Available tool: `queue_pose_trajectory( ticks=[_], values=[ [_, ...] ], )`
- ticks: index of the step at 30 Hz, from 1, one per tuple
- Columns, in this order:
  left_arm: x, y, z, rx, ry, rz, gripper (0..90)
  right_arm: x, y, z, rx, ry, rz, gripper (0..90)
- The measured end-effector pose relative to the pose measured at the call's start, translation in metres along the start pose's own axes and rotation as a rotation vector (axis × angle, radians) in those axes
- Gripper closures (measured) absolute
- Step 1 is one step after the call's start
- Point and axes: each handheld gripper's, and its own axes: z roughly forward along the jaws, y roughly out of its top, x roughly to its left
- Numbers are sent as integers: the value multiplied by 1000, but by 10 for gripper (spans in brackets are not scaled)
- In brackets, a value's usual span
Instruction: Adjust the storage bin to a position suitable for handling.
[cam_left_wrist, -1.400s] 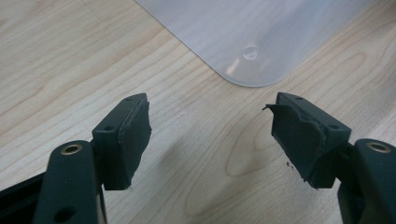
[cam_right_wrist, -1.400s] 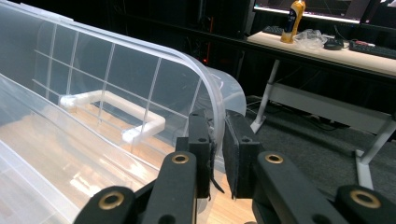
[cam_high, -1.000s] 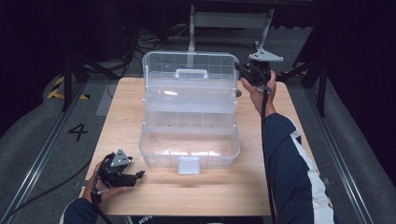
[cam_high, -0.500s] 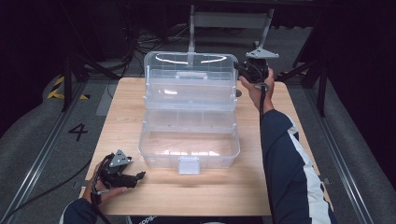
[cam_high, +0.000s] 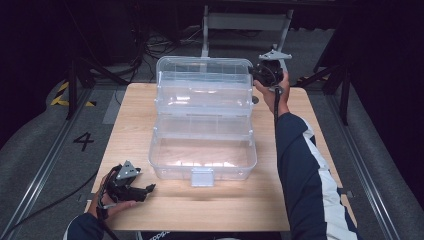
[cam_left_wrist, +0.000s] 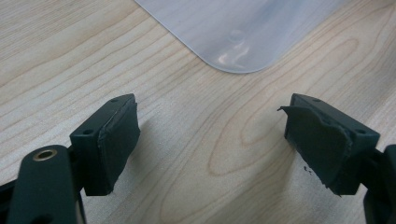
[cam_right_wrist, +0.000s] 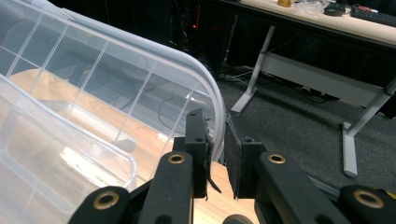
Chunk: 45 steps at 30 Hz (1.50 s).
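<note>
I have the clear plastic storage box (cam_high: 202, 125) standing open in the middle of the wooden table (cam_high: 130, 110), its lid (cam_high: 202, 67) tipped up at the far side. My right gripper (cam_high: 261, 75) sits at the lid's far right corner, and in the right gripper view the 2 jaws are pinched on the lid's rim (cam_right_wrist: 215, 122), nearly closed, with only that thin edge between them. I judge this as the lid-handling step; whether I am opening or shutting it I cannot tell. The next move calls for swinging the rim along its hinge arc without letting the thin plastic slip.

My left gripper (cam_high: 148, 189) rests near the box's front left corner, jaws wide apart and holding nothing.

Beyond the box lie grey carpet, floor rails, cables and a desk's metal legs (cam_right_wrist: 254, 77).
</note>
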Motion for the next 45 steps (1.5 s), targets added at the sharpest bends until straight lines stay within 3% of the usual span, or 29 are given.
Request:
queue_pose_trajectory(
  ticks=[7, 16, 25, 26, 28, 31, 40, 45],
  values=[
    [-1, 0, 0, 0, -8, -11, 183, -2, -5, 9, 8, -10, 4, 803],
    [0, 0, -1, 5, -6, -8, 183, -4, -12, 28, 58, -19, 13, 802],
    [1, -1, -1, -2, -1, 9, 185, -5, -33, 55, 156, -34, 15, 841],
    [1, -1, -1, -2, -1, 8, 186, -5, -34, 55, 147, -47, 6, 844],
    [1, -1, -1, -2, 2, 6, 187, -8, -35, 53, 120, -25, 41, 866],
    [1, -1, -1, -4, 1, 6, 187, -8, -34, 51, 127, -24, 9, 872],
    [0, -1, -1, -5, -1, -2, 187, -6, -37, 47, 120, -17, 17, 874],
    [1, -1, -1, -5, -5, 1, 187, -4, -34, 42, 136, -15, -17, 880]
  ],
)
